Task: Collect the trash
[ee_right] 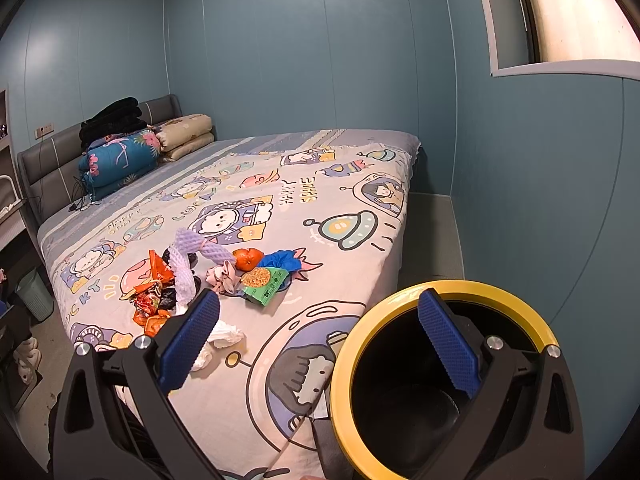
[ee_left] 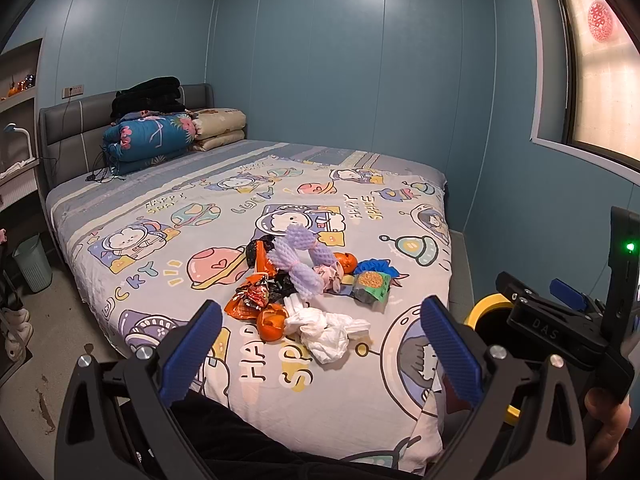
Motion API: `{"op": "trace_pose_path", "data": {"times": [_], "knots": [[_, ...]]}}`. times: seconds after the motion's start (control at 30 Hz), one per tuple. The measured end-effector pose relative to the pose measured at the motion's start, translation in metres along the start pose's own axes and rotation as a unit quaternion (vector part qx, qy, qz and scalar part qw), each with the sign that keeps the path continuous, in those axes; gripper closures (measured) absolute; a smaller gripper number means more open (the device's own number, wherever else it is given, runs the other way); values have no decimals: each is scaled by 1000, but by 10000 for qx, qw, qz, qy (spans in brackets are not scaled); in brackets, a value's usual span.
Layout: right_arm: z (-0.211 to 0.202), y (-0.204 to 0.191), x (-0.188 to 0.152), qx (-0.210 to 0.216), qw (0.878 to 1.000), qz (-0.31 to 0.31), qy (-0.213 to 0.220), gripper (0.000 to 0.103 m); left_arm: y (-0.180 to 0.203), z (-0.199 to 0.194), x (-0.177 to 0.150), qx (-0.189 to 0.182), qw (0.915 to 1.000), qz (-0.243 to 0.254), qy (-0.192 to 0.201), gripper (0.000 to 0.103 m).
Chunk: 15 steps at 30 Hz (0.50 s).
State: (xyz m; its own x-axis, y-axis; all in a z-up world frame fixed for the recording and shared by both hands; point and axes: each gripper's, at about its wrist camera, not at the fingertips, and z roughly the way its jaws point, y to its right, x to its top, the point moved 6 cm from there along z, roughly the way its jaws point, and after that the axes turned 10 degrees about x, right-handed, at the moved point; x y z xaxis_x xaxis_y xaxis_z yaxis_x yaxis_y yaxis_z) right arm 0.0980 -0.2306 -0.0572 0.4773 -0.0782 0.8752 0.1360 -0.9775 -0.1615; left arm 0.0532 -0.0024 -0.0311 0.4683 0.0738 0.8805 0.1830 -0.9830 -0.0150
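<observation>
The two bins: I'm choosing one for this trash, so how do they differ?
The yellow-rimmed bin stands close by the bed's near corner, under the right gripper; the pale green bin stands farther off, on the floor beside the bed. Both are open-topped.

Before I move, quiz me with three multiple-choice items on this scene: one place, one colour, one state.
1. Where does the trash pile lie?
A. on the floor
B. on the bed
C. in the bin

2. What colour is the rim of the bin?
A. yellow
B. red
C. white

3. How is the left hand-held gripper?
A. shut on tissue
B. shut, empty
C. open

Answers: 1 B, the pile sits on the bed cover. 2 A, a yellow ring tops the black bin. 3 C, its blue fingers stand wide apart with nothing between them.
</observation>
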Motion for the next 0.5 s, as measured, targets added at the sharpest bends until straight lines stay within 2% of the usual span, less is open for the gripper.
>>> {"op": "trace_pose_path", "data": {"times": [0.5], "knots": [[2,0,-2,-4,10000,14,-32,8,1,1,-2,-7,10000,-4,-16,7]]}}
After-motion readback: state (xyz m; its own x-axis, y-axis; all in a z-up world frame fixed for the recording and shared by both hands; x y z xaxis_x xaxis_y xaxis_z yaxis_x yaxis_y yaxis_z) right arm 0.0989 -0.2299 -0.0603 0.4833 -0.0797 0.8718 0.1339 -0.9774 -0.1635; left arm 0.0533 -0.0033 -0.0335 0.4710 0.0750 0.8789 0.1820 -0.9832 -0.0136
